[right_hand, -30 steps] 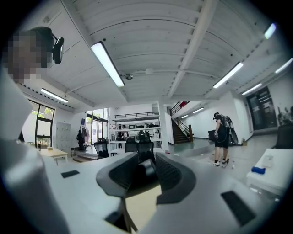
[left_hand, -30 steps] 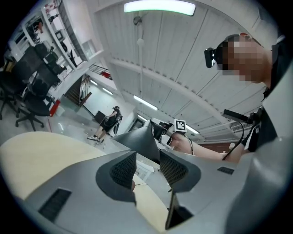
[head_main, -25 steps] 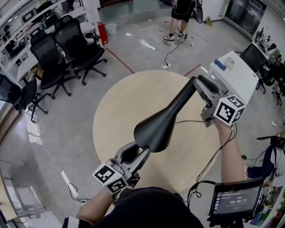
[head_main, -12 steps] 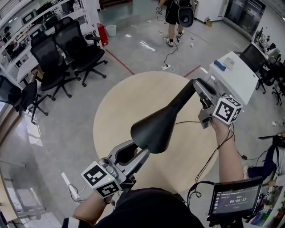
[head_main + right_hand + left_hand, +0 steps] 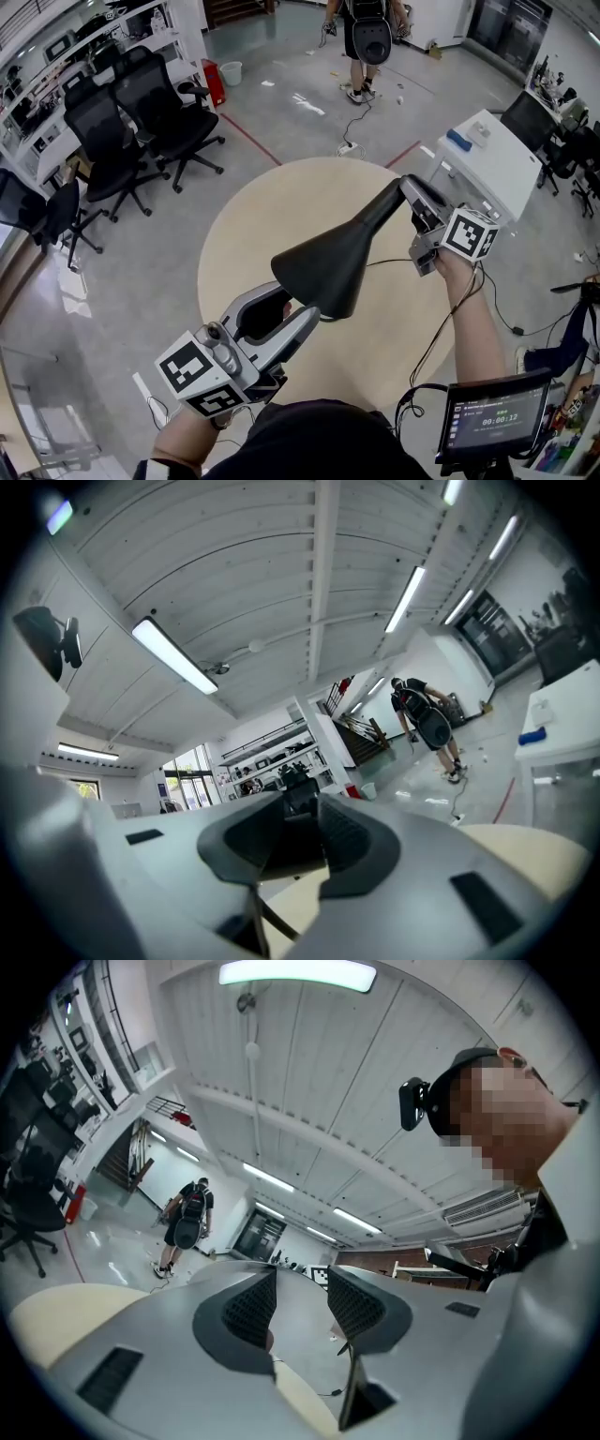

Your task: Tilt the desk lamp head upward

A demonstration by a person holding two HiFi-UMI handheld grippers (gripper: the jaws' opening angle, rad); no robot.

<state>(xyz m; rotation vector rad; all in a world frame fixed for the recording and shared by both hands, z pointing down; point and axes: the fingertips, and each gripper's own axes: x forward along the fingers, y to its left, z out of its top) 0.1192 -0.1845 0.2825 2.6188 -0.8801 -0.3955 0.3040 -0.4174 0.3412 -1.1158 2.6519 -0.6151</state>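
Round beige worktop among office chairs: left claw apart under the lamp head, right claw clamped on the lamp arm.

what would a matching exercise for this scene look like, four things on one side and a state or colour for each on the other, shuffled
Things:
1. lamp head
2. left gripper
3. right gripper
4. table

States:
a. jaws apart, nothing between them
b. shut on the lamp arm
c. black, flared, above the table
d. round, pale wood colour

Pairs: 1-c, 2-a, 3-b, 4-d.

The right gripper's jaws have just closed a little further on that arm.
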